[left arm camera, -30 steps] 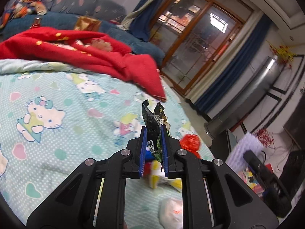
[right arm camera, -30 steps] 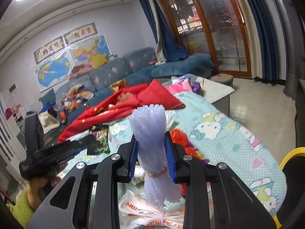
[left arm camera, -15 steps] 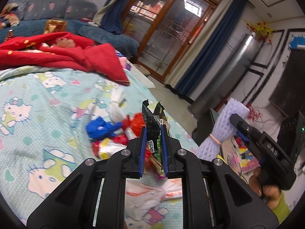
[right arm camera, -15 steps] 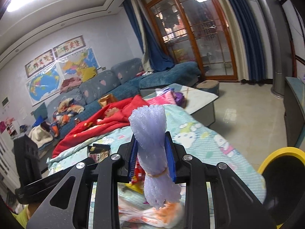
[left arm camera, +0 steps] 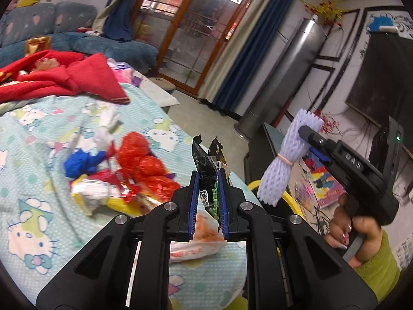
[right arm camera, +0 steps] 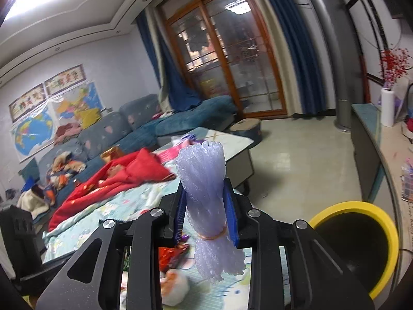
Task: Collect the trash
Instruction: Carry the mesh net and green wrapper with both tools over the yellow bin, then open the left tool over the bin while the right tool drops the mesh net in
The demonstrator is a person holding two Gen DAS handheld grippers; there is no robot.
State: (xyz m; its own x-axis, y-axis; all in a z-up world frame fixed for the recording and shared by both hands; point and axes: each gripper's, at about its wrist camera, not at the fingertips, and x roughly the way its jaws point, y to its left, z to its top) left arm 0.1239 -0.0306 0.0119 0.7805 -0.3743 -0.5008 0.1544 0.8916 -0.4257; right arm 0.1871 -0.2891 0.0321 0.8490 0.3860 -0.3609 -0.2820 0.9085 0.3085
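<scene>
My left gripper (left arm camera: pixel 209 180) is shut on a dark green snack wrapper (left arm camera: pixel 211 170) that sticks up between the blue pads. My right gripper (right arm camera: pixel 205 193) is shut on a rolled bundle of pale purple foam netting (right arm camera: pixel 204 180) tied with a rubber band; the same foam bundle (left arm camera: pixel 286 160) shows at the right of the left wrist view, held by a hand in a green sleeve. A bin with a yellow rim (right arm camera: pixel 382 230) stands at lower right of the right wrist view. More trash lies on the cartoon-cat sheet (left arm camera: pixel 33 155): red plastic (left arm camera: pixel 144 162), blue plastic (left arm camera: pixel 77 162), a white-orange bag (left arm camera: pixel 196 248).
A red blanket (left arm camera: pixel 64 77) lies at the far end of the bed. A blue sofa (right arm camera: pixel 134 134) with clothes lines the wall, a low table (right arm camera: pixel 232 142) stands past the bed, and a cabinet (right arm camera: pixel 371 139) runs along the right. Tiled floor (right arm camera: pixel 304 160) lies between.
Both grippers have swung rightwards across the bed with their loads. The yellow-rimmed bin has come well into the right wrist view; the trash pile has shifted left in the left wrist view.
</scene>
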